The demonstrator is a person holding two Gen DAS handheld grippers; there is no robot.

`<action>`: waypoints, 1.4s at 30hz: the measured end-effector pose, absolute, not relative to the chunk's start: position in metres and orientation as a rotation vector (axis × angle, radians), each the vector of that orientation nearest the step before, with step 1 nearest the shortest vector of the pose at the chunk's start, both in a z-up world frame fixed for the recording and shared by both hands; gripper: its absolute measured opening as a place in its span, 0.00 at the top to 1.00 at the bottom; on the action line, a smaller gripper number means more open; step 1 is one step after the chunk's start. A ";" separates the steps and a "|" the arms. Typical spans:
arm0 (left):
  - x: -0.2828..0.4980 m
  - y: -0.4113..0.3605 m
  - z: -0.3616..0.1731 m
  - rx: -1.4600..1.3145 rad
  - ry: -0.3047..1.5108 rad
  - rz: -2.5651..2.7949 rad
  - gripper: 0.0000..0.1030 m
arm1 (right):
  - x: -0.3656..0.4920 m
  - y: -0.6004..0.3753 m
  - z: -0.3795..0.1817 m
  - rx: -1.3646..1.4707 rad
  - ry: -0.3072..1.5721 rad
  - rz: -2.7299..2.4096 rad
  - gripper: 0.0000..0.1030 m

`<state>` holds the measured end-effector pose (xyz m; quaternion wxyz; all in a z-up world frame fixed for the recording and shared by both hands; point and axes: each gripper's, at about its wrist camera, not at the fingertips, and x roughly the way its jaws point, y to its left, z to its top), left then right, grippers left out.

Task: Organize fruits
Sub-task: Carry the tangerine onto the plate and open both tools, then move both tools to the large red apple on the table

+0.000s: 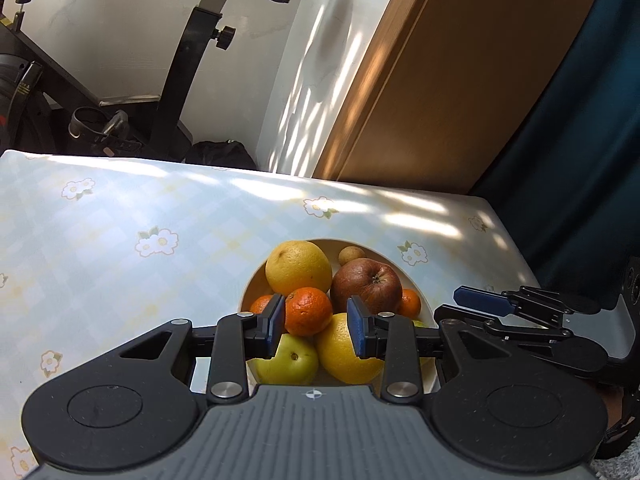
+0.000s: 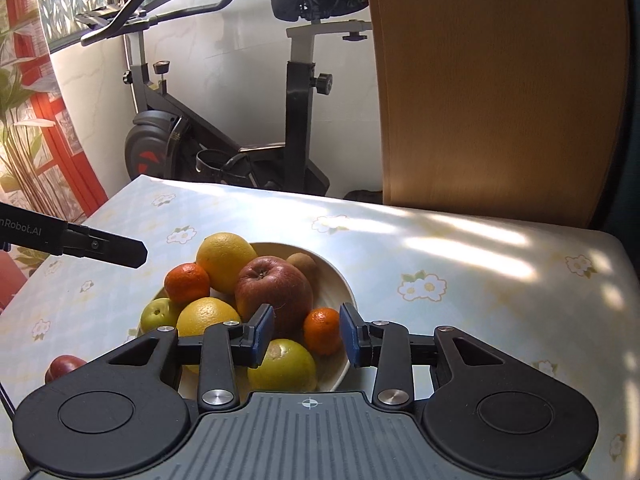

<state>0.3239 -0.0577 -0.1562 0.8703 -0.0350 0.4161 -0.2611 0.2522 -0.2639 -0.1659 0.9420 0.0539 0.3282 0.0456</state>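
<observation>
A cream bowl (image 1: 404, 270) (image 2: 346, 284) on the flowered table holds several fruits. Among them are a big yellow citrus (image 1: 298, 266), a red apple (image 1: 366, 284) (image 2: 274, 288), a tangerine (image 1: 308, 312), a green apple (image 1: 290, 362) and a kiwi (image 2: 304, 264). My left gripper (image 1: 316, 328) hovers over the near side of the pile. Its jaws stand a little apart and the pads press on nothing. My right gripper (image 2: 306, 336) hangs over the bowl's right side, open, with a small tangerine (image 2: 322, 330) lying below the gap. A second red fruit (image 2: 64, 366) lies on the table outside the bowl.
The tablecloth (image 2: 460, 248) stretches right and left of the bowl. An exercise bike (image 2: 208, 136) stands behind the table's far edge beside a wooden panel (image 2: 500, 92). The other gripper's finger (image 2: 120, 250) reaches in from the left.
</observation>
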 end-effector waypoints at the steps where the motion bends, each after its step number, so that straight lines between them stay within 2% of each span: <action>1: 0.321 -0.053 -0.154 -0.071 0.869 -0.544 0.66 | 0.247 -0.261 -0.166 0.112 0.668 0.092 0.67; 11: 0.283 -0.003 -0.154 -0.022 0.871 -0.487 0.66 | 0.205 -0.219 -0.173 0.151 0.669 0.116 0.67; 21: 0.256 0.029 -0.180 -0.049 0.922 -0.504 0.65 | 0.182 -0.189 -0.184 0.158 0.713 0.129 0.67; 33: 0.252 0.034 -0.218 -0.165 0.987 -0.535 0.62 | 0.180 -0.153 -0.184 -0.003 0.766 0.177 0.67; 39: 0.274 0.033 -0.220 -0.237 0.982 -0.509 0.62 | 0.193 -0.138 -0.176 -0.088 0.765 0.227 0.62; 42: 0.286 0.030 -0.221 -0.253 0.990 -0.514 0.62 | 0.200 -0.130 -0.172 -0.117 0.757 0.264 0.56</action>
